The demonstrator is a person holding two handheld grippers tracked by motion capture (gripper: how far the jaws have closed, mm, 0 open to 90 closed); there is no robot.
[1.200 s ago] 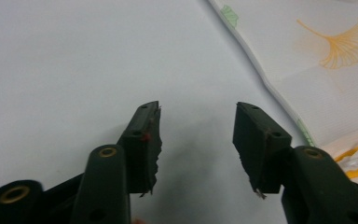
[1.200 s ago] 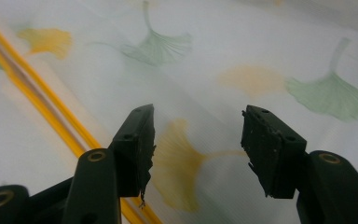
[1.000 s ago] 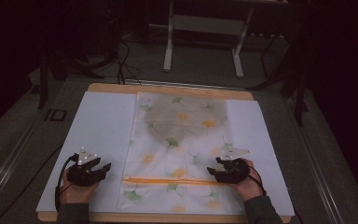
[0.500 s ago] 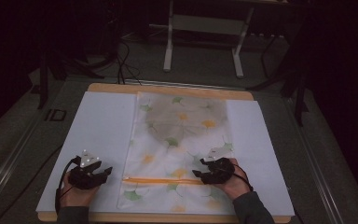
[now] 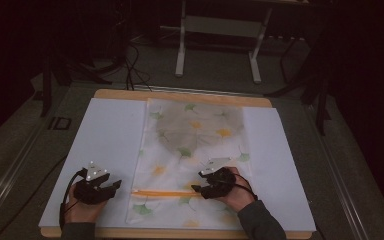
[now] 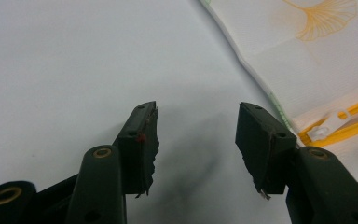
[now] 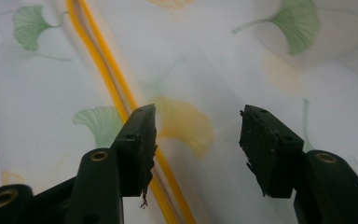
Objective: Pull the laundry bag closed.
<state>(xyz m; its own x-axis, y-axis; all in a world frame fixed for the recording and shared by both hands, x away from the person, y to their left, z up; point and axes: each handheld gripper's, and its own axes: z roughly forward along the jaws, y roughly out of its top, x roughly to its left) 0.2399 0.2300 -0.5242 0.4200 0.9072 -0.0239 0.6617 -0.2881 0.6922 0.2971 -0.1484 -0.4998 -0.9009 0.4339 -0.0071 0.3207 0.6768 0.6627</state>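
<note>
White mat (image 5: 105, 135) on wood table (image 5: 180, 95), dark rm.

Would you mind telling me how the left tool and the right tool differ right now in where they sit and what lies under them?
The left tool rests on the bare white sheet, beside the leaf-print zip bag; the right tool is over the bag itself. The left tool has the white zipper pull off to one side; the right tool has the orange zipper running beneath one jaw. Both are open and grip nothing.

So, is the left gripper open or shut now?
Open. The left gripper shows a wide gap between its jaws, with only the white sheet in it.
</note>
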